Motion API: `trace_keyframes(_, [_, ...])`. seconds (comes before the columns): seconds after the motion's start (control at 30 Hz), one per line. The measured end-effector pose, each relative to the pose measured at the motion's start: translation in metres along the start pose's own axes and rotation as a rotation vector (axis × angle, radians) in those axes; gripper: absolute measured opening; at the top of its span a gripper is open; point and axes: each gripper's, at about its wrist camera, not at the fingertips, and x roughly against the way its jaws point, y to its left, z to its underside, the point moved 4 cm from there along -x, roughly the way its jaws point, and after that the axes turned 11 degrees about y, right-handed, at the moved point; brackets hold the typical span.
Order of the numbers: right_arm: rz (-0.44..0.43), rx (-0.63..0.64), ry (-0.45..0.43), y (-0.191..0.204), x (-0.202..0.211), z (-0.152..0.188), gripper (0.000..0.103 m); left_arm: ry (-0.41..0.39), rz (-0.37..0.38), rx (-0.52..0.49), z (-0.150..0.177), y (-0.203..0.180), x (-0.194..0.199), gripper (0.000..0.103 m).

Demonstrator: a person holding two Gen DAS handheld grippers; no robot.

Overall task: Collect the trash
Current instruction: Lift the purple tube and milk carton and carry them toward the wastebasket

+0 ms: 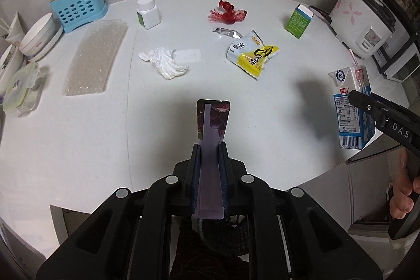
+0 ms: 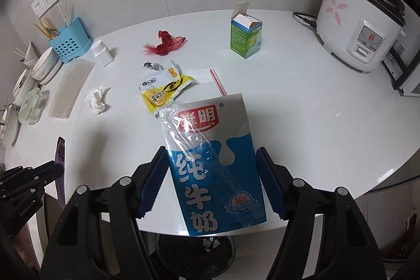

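Observation:
My left gripper (image 1: 210,148) is shut on a flat purple snack pouch (image 1: 214,120), held above the white table's (image 1: 262,122) near edge. My right gripper (image 2: 210,156) is shut on a blue-and-white milk carton (image 2: 207,122) with a pink straw, its pads pressing both sides. Below the table edge sits a dark bin (image 2: 194,251). On the table lie a yellow snack bag (image 1: 253,54), a silver wrapper (image 1: 227,32), red netting (image 1: 228,13), a crumpled tissue (image 1: 165,62), bubble wrap (image 1: 94,57) and an open green box (image 1: 299,21).
A white pill bottle (image 1: 148,13), a blue cutlery holder (image 1: 78,9), stacked bowls (image 1: 39,38) and a lidded container (image 1: 22,88) stand along the left. A rice cooker (image 2: 359,30) and its cord occupy the back right. A hand (image 1: 401,190) grips the right tool.

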Motion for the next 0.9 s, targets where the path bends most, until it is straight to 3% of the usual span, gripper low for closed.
trace_keyframes(0.9, [-0.052,0.049,-0.083,0.005,0.039,0.1,0.065,-0.119,0.061,-0.012,0.083,-0.031,0.02,0.013])
